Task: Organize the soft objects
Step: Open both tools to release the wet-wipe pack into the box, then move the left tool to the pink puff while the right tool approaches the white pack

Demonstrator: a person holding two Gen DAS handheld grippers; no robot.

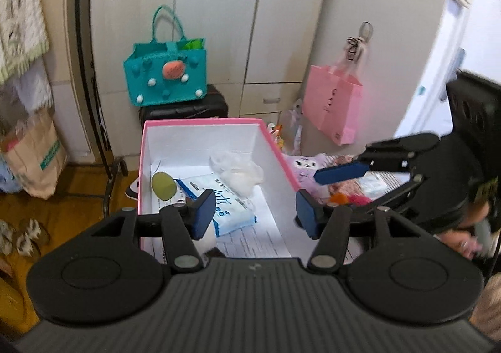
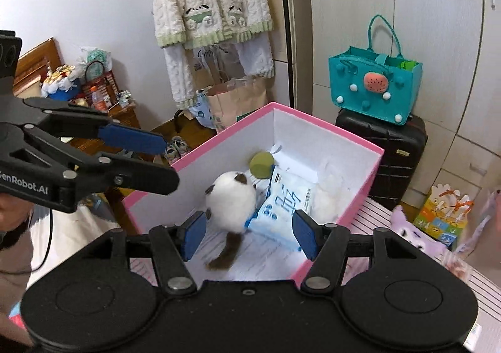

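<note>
Jaws of both grippers spread and empty above the pink box [image 2: 313, 120], plush toy [image 2: 230, 202] inside, below them.

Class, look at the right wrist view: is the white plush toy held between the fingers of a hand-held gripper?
No. The white plush toy lies on the floor of the pink box, with nothing gripping it.

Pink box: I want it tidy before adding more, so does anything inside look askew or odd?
Mostly loose. The tissue pack lies tilted, propped against the plush toy in the pink box; a crumpled plastic bag sits in the far corner. Nothing looks spilled or damaged.
</note>
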